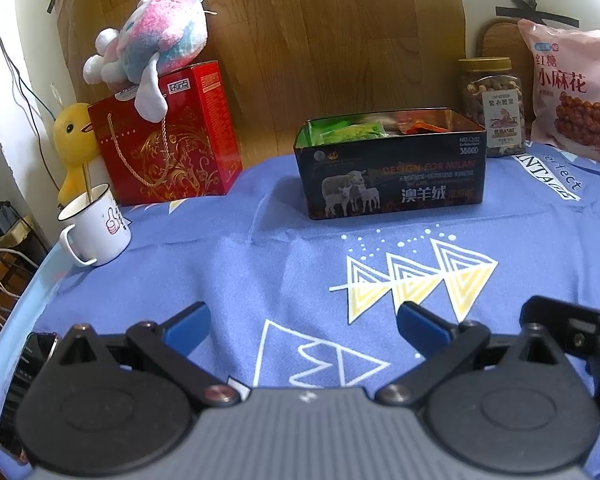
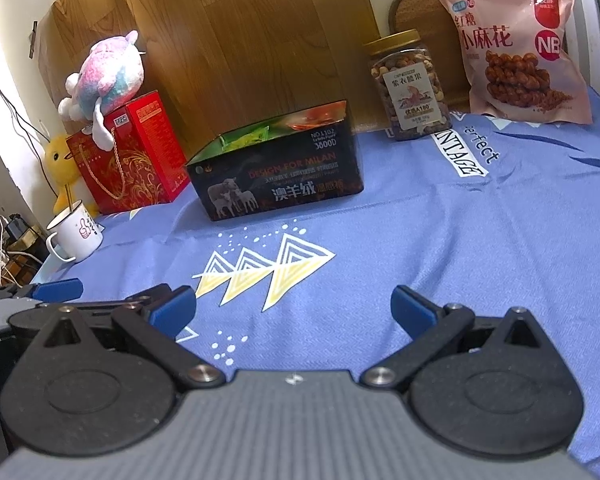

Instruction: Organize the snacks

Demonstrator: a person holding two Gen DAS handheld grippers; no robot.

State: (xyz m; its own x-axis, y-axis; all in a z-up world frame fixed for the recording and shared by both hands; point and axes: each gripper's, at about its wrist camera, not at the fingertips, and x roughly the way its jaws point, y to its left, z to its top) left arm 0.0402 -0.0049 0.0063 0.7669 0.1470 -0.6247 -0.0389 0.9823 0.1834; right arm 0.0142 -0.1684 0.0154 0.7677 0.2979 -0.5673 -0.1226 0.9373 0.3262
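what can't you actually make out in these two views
- Open black metal tin: both views show only the tops of green and orange packets above its rim; its walls hide the rest.
- Yellow plush duck: partly hidden by the red gift box and the white enamel mug.
- Dark phone-like object, left wrist view: covered by the left gripper, so its identity is unclear.
- Clear nut jar: label's small print is unreadable.

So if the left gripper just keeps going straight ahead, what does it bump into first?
Probably the black tin. The left gripper is open and points across bare blue cloth toward it, with nothing else in between. Depth is hard to judge, so it might skim the cloth first.
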